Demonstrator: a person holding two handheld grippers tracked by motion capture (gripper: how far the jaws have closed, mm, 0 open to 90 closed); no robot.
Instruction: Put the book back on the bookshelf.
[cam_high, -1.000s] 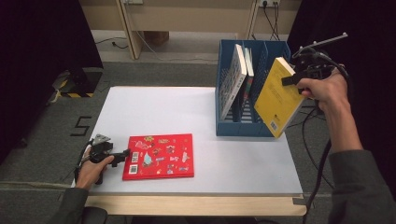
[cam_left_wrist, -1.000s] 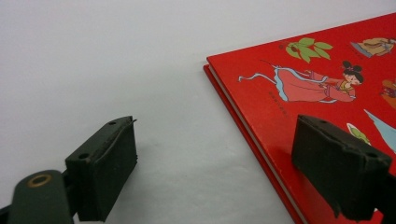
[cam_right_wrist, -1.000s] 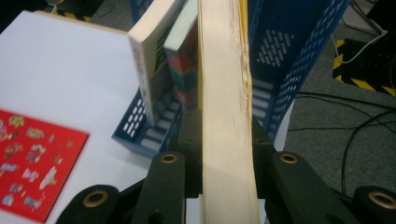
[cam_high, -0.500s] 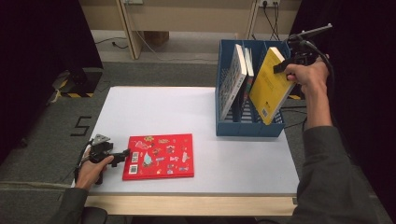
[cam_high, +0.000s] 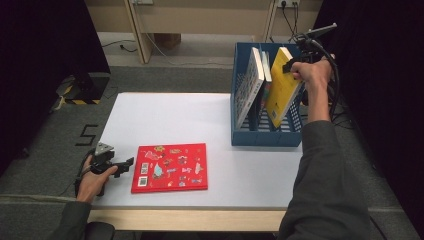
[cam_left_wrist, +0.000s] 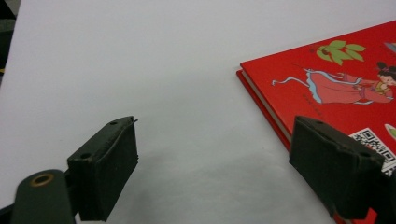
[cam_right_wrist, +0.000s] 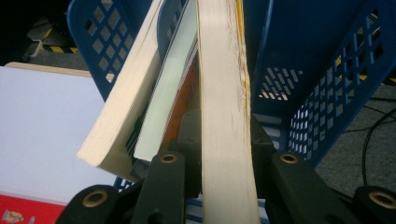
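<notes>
The left gripper (cam_high: 125, 164) lies low on the white table (cam_high: 170, 120), far to the left of the blue file crate (cam_high: 265, 137), w/ its jaws released and nothing between them; in the left gripper view one pad (cam_left_wrist: 105, 163) is over bare table and the other one is just over the corner of the red picture book (cam_left_wrist: 336, 88). This red book (cam_high: 170, 167) is flat on the table, left of the crate and nearer to the person, approx. beside the left gripper tips. Inside the crate, at its left part, two books (cam_high: 252, 85) stand tilted and lean together. Right of them, the yellow book (cam_high: 281, 90) is tilted in the crate's right part, its lower edge inside the crate. The right gripper (cam_high: 290, 67) is clenched on the top edge of this yellow book (cam_right_wrist: 224, 116); the right gripper view shows the pads pressing both covers.
</notes>
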